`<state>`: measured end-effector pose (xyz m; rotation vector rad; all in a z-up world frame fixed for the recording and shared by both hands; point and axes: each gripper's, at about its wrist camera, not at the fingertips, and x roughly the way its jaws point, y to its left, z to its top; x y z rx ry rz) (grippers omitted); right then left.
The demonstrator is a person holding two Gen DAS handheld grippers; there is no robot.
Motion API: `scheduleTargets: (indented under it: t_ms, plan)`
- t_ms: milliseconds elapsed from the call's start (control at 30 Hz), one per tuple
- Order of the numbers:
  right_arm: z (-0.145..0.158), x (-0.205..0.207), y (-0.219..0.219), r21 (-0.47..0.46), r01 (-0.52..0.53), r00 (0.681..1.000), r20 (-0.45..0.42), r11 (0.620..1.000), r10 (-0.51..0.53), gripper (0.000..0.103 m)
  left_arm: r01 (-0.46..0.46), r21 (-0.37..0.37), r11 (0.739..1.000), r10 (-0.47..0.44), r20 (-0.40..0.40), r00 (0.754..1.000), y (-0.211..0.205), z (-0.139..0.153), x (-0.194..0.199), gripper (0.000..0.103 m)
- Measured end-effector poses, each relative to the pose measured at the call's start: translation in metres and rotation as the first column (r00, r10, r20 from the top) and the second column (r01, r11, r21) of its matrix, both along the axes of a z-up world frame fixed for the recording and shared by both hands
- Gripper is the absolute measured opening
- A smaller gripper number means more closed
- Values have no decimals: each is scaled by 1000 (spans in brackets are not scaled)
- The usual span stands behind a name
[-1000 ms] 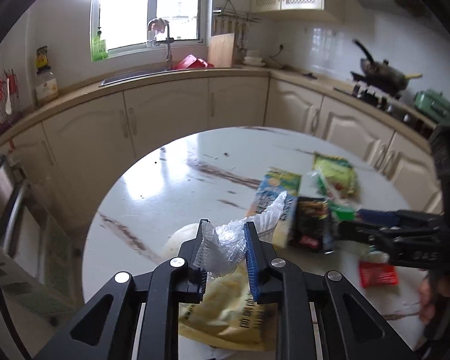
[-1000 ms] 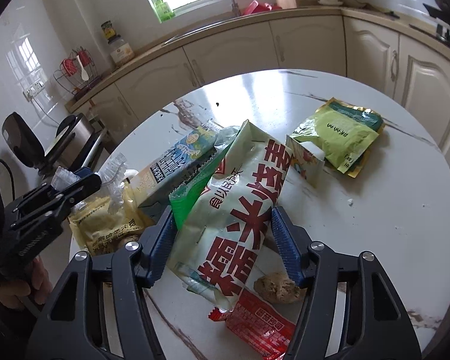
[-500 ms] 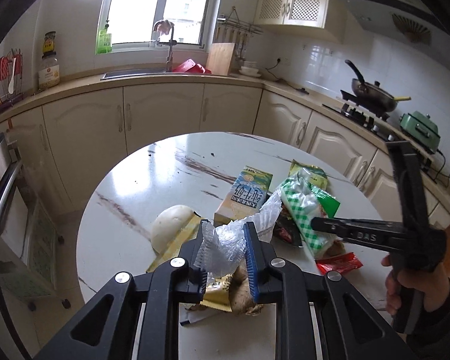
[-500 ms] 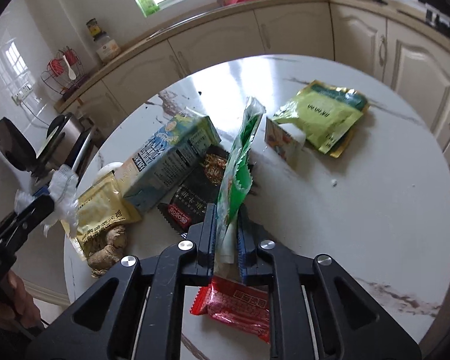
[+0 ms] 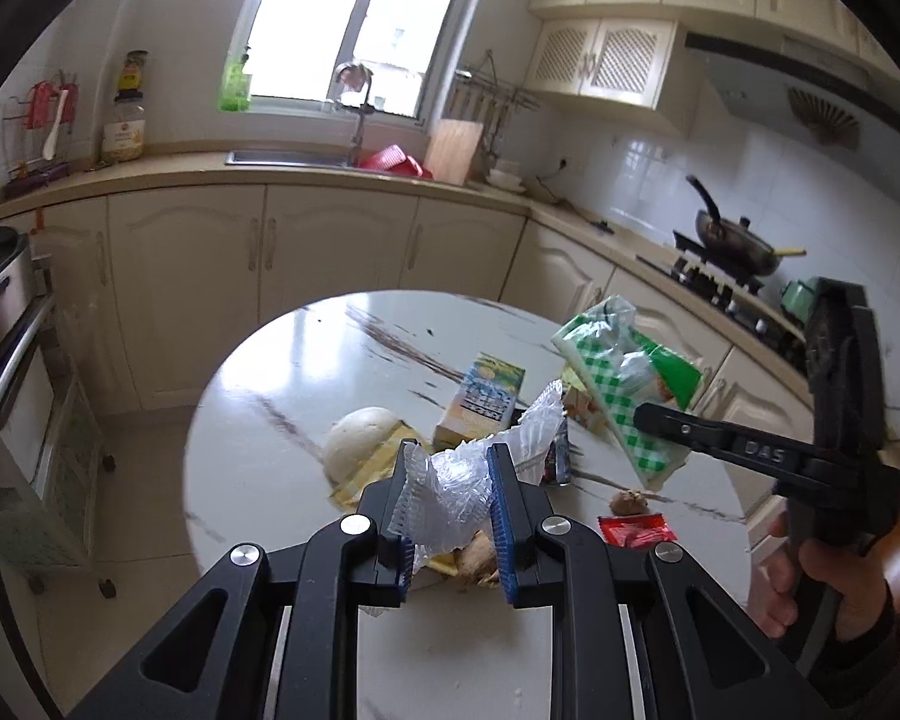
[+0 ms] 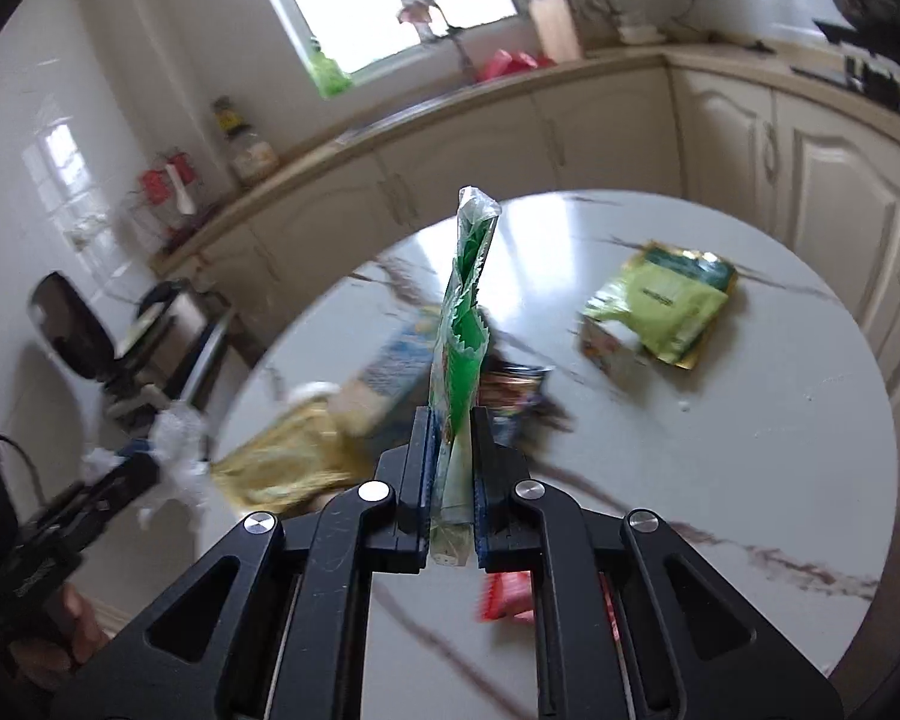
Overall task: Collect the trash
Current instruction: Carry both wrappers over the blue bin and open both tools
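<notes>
My left gripper (image 5: 450, 468) is shut on a crumpled clear plastic wrap (image 5: 456, 492), held above the near edge of the round marble table (image 5: 282, 396). My right gripper (image 6: 451, 438) is shut on a green-and-white snack bag (image 6: 459, 324), lifted edge-on above the table; the bag also shows in the left wrist view (image 5: 618, 396). The right gripper (image 5: 648, 414) shows at the right of the left wrist view, and the left gripper (image 6: 132, 468) at the left of the right wrist view.
On the table lie a drink carton (image 5: 480, 399), a white bun (image 5: 360, 438), a yellow packet (image 6: 282, 468), a red wrapper (image 5: 636, 528), a dark packet (image 6: 510, 390), a green pouch (image 6: 666, 306) and ginger (image 5: 627, 501). Kitchen cabinets (image 5: 330, 246) curve behind.
Both grippers have risen away from the table with their loads. The green-and-white bag has lifted clear of the pile.
</notes>
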<state>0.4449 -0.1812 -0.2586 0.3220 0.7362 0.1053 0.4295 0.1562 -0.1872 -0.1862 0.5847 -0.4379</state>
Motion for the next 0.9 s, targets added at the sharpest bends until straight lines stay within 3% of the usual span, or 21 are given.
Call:
scheduleTargets:
  t_ms: [100,200,267,367,533,600,733,833,900]
  plan:
    - [20,-14,45,-4,-114,993,42,994,114,11,-76,-32,997,77,18,997,37,-2,-35,18]
    - [22,-24,99,10,-248,967,54,969,248,11,-190,-14,982,190,6,982,78,-18,-74,18]
    - [15,-29,142,15,-341,939,45,940,340,11,-273,-16,962,273,-25,962,109,-37,-97,18]
    - [-6,-32,201,5,-446,895,8,895,446,11,-418,14,909,417,-91,904,157,-76,-131,18]
    - [-70,-32,294,-39,-588,806,-122,808,580,11,-553,87,829,555,-248,794,221,-159,-164,18]
    - [-98,-29,322,-33,-621,775,-173,783,608,11,-576,112,810,579,-315,752,239,-189,-166,18]
    - [-165,-11,368,-49,-673,715,-297,738,632,11,-584,127,802,573,-438,693,263,-254,-155,18]
    - [-216,10,394,-21,-688,675,-386,726,629,11,-565,117,817,528,-544,652,276,-295,-131,19]
    - [-247,24,409,-2,-693,647,-441,721,622,11,-561,133,817,525,-575,628,286,-319,-117,24]
